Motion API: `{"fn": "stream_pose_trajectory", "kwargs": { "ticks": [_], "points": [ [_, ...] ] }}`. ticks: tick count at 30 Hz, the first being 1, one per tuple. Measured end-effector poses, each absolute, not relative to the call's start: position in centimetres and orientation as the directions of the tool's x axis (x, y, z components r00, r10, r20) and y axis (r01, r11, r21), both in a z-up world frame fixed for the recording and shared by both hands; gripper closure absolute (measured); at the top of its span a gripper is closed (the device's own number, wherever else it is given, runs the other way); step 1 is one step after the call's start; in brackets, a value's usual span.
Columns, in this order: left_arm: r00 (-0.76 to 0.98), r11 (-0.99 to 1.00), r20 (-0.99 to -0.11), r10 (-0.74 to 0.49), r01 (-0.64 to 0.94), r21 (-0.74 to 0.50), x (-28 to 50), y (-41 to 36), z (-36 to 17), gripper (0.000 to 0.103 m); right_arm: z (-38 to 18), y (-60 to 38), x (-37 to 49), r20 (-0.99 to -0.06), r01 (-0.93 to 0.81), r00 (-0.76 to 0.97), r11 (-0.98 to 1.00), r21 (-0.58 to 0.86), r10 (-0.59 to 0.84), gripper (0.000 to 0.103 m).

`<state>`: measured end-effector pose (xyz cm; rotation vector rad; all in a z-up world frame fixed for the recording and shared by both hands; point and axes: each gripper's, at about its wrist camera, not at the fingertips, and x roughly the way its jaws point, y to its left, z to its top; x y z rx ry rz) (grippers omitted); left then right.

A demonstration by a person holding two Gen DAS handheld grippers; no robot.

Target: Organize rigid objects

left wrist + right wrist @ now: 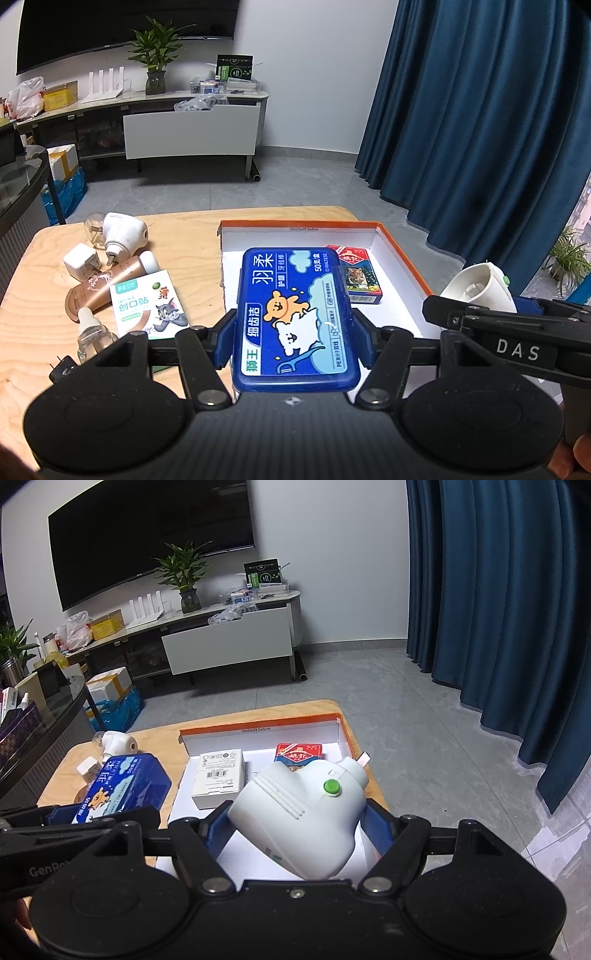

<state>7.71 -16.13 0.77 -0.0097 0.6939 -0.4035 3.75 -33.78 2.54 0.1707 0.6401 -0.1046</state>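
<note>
Blue floss case (295, 317) is pinched across its long sides by the left gripper (295, 332), held above the box's (402, 254) near left edge; hard, slick plastic, judged light. White plug-in device (299, 812) is clamped by the right gripper (295, 827); rounded, may twist. Open floor is left beside the card pack (356, 275); low rims must be cleared.

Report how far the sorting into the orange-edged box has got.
Done: a card deck and a small white box lie in the orange-edged box. In hand: the left gripper clamps the blue floss case, the right gripper the white plug-in device, both over the box. Left on the table: another plug-in device, charger, tube, bandage box, refill bottle.
</note>
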Motion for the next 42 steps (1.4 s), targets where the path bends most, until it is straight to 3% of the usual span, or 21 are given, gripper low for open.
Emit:
{"fn": "stream_pose_trajectory", "kwargs": {
  "ticks": [42],
  "points": [
    [0.695,0.922,-0.62,-0.365,0.36,-0.14,7.8,-16.26,0.63,0.04,2.42,-33.73,3.93,-0.606,0.147,0.794,0.982,0.122,-0.043,0.015]
  ]
}}
